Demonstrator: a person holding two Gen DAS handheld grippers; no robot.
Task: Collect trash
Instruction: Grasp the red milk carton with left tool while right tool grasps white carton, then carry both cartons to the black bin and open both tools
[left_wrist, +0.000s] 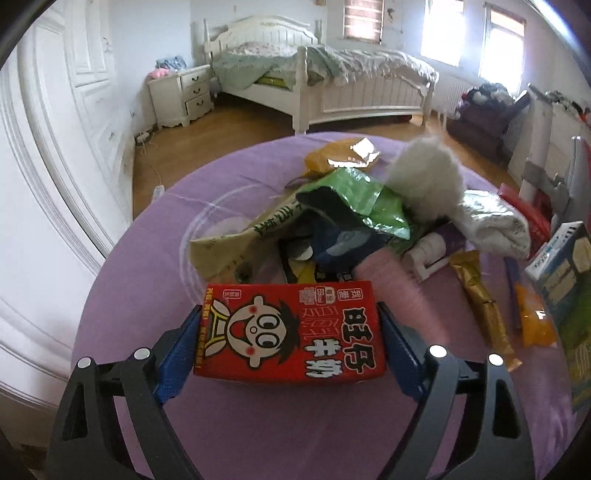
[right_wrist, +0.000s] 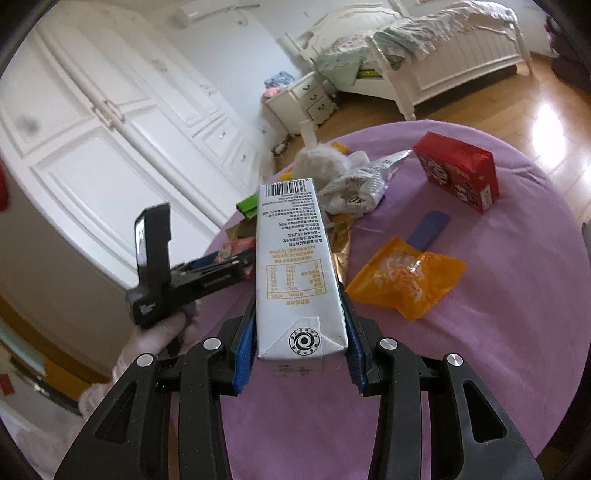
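Left jaws: spread wide, one blue pad at each short end of the red milk carton (left_wrist: 290, 332); whether the pads press on it cannot be told.
Left gripper (left_wrist: 290, 334): angled down over the near side of the purple tablecloth (left_wrist: 122, 295).
Red milk carton: lies flat on the cloth, printed face up, between the fingers.
Right jaws: clamped on the white carton (right_wrist: 295, 273), blue pads against its two long sides near the folded base.
Right gripper (right_wrist: 300, 350): holds the white carton lengthwise, barcode end pointing away.
Beyond the left jaws: heap of wrappers with a green wrapper (left_wrist: 354, 199), a white fluffy ball (left_wrist: 424, 177) and a gold wrapper (left_wrist: 480, 295).
Beside the right jaws: orange packet (right_wrist: 406, 277) just right, on the cloth.
Background: white bed (left_wrist: 332, 81), wooden floor.
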